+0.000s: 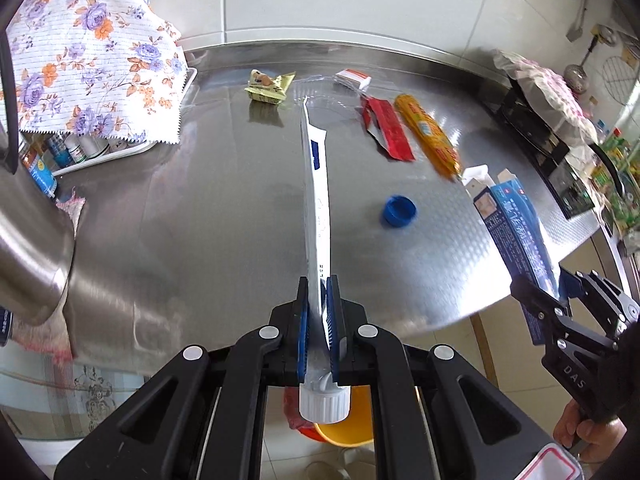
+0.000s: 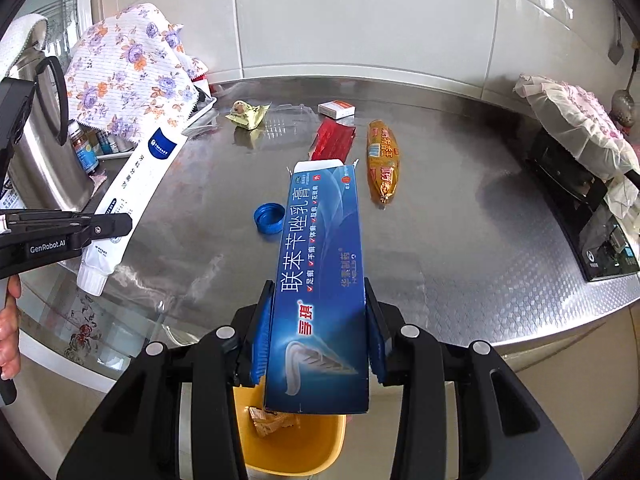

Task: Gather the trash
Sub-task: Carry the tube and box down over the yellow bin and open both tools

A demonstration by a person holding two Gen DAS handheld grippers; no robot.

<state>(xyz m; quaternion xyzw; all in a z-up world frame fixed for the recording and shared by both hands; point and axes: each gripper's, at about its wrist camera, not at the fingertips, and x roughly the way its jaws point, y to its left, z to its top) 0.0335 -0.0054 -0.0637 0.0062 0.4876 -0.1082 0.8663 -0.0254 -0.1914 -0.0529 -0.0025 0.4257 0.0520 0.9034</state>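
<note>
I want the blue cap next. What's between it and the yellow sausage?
Nothing: bare steel tabletop separates the blue cap from the yellow sausage, clearest in the right wrist view.

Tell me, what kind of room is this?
Most likely a home kitchen: a stainless steel counter against white tiled walls, a cooktop at its right end, and a ladle hanging on the wall.

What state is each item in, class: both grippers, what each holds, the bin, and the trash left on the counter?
left gripper: shut on the white tube
right gripper: shut on the blue carton, end flap open
yellow bin: below, trash inside
blue cap: loose, open side up
red wrapper: torn open, flat
sausage: wrapped, lying
</note>
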